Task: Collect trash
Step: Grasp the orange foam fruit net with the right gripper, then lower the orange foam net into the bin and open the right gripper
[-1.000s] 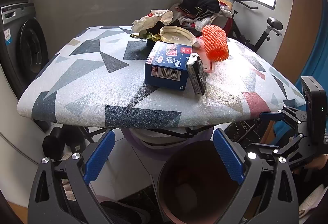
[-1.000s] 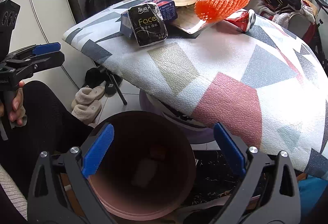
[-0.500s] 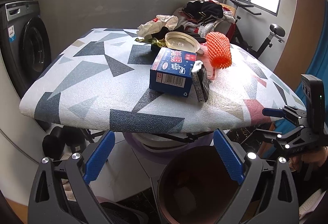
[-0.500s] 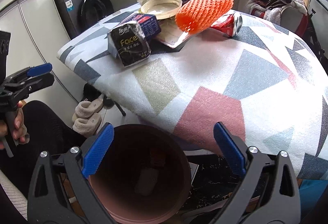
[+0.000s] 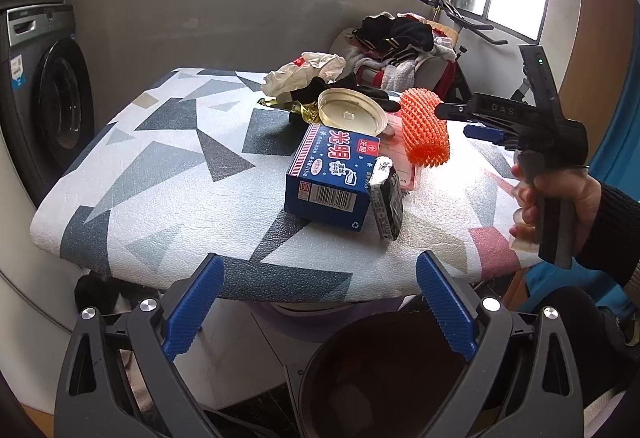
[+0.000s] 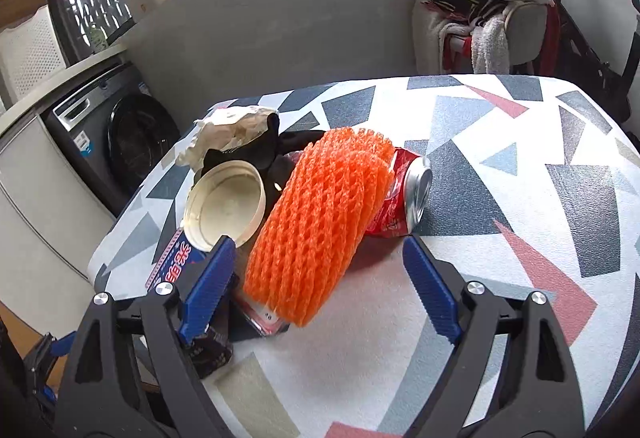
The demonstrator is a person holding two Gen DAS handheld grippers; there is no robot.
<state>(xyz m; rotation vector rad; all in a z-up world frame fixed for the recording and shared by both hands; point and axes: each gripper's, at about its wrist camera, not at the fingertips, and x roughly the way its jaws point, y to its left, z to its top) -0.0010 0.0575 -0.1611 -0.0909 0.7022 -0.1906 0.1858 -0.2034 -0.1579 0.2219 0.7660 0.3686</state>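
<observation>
Trash lies on the patterned table (image 5: 160,165): an orange foam net (image 6: 320,222), a crushed red can (image 6: 404,197) behind it, a round plastic lid (image 6: 226,201), a blue box (image 5: 332,173), a black packet (image 5: 386,197) and crumpled white paper (image 5: 304,71). My right gripper (image 6: 319,242) straddles the near end of the net. Its jaws are closing, and the pads stand clear of the net. In the left wrist view the right gripper (image 5: 452,121) reaches in from the right at the net (image 5: 424,133). My left gripper (image 5: 320,258) hangs open and empty below the table's near edge, above a brown bin (image 5: 384,378).
A washing machine (image 5: 44,97) stands left of the table. Behind the table is a chair piled with clothes (image 6: 488,9), with an exercise bike beside it. A person's hand (image 5: 560,193) holds the right gripper's handle at the table's right edge.
The right gripper rose from over the bin and swung across the table to the orange net, rolling as it went; its jaws narrowed a little. The left gripper lifted slightly.
</observation>
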